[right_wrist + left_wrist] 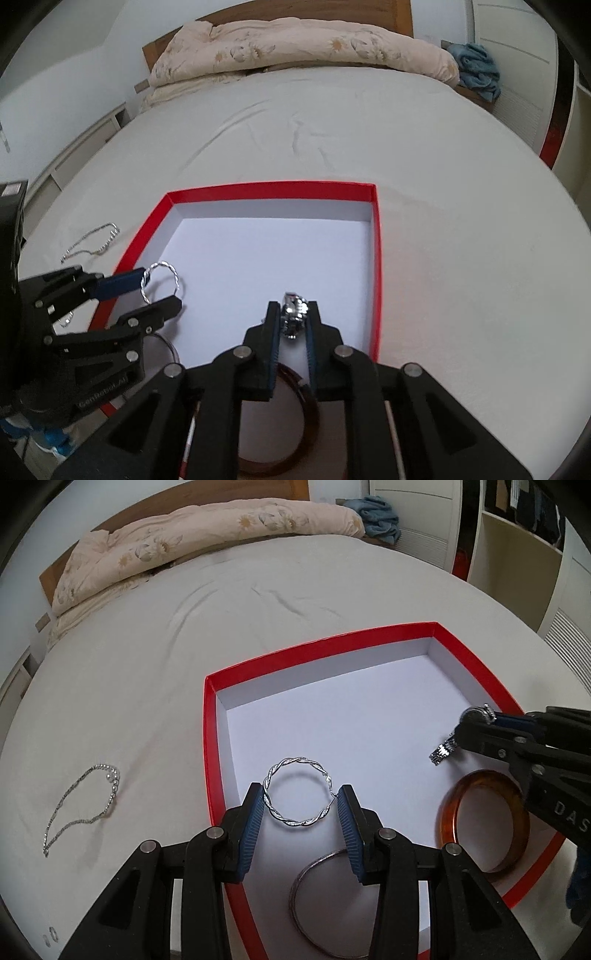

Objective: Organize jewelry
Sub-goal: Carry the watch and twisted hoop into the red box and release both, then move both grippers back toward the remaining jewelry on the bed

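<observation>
My left gripper (301, 794) is shut on a twisted silver hoop (295, 764), held flat between the blue pads over the near-left part of a red box (332, 642) with a white floor. The right wrist view shows that gripper (160, 290) and hoop (170, 267) at the box's (269, 192) left wall. My right gripper (293, 308) is shut on a silver watch (293, 317) above the box; its strap (441, 753) hangs below the right gripper (476, 720). An amber bangle (448, 812) and a thin silver bangle (295, 893) lie in the box.
The box sits on a white bed. A silver chain (74, 808) lies on the sheet left of the box, with small earrings (51, 936) nearer me. A floral quilt (207, 531) and a blue cloth (380, 517) lie at the headboard. Shelves (517, 554) stand to the right.
</observation>
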A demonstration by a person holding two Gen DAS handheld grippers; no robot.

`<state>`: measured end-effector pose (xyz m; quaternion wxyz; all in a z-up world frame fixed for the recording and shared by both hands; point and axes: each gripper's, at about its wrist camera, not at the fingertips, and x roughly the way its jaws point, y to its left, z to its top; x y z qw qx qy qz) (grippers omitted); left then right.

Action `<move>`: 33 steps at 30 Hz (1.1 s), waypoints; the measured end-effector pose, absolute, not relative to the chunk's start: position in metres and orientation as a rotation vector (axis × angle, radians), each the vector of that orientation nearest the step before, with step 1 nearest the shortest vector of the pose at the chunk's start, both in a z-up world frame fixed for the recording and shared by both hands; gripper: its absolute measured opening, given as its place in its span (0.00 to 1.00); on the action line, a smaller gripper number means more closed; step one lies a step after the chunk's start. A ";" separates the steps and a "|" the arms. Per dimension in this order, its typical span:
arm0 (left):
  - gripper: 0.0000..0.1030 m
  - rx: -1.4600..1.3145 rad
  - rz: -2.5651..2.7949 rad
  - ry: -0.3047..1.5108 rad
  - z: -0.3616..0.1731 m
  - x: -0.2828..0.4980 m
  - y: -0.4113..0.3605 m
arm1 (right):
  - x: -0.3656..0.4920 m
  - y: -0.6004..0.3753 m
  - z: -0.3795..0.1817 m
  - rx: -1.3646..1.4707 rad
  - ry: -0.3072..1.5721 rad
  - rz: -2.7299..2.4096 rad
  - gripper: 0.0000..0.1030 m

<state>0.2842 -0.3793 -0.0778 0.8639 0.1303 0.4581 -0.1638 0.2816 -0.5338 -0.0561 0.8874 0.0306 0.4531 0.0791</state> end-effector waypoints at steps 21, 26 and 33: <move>0.45 0.196 -0.363 0.919 0.002 0.203 -0.346 | 0.166 -0.550 0.024 0.105 0.859 0.108 0.30; 0.48 0.183 -0.333 0.878 0.041 0.148 -0.312 | 0.110 -0.530 0.051 0.137 0.832 0.130 0.30; 0.56 0.143 -0.252 0.844 0.072 0.070 -0.252 | 0.035 -0.490 0.085 0.192 0.776 0.183 0.30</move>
